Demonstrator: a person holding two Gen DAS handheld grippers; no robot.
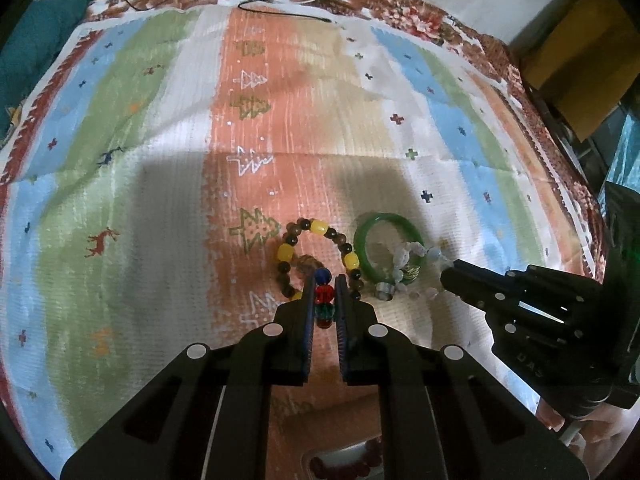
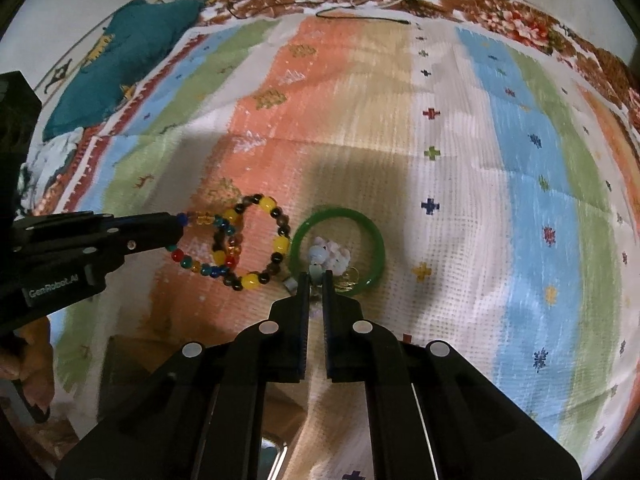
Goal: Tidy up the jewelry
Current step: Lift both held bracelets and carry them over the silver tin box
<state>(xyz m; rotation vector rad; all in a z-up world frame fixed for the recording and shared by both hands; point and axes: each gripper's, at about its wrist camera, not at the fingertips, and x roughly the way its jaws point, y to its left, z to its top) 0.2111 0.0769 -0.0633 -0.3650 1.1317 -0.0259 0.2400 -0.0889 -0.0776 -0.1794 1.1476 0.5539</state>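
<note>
Multicoloured beads [image 1: 324, 294] are clamped in the left gripper [image 1: 325, 280], pale beads [image 2: 317, 258] in the right gripper [image 2: 315, 280], beside the green bangle [image 2: 376, 248]; sorting is barely begun.

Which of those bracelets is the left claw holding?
The multicoloured bead bracelet: its red and blue beads sit between the left gripper's fingers. The yellow-and-brown bracelet and green bangle lie free on the cloth.

Multicoloured bead bracelet [image 2: 208, 256] pinched, overlapping yellow-and-brown bead bracelet [image 1: 316, 256], green bangle [image 1: 372, 248] ringing pale beads [image 2: 332, 258]
</note>
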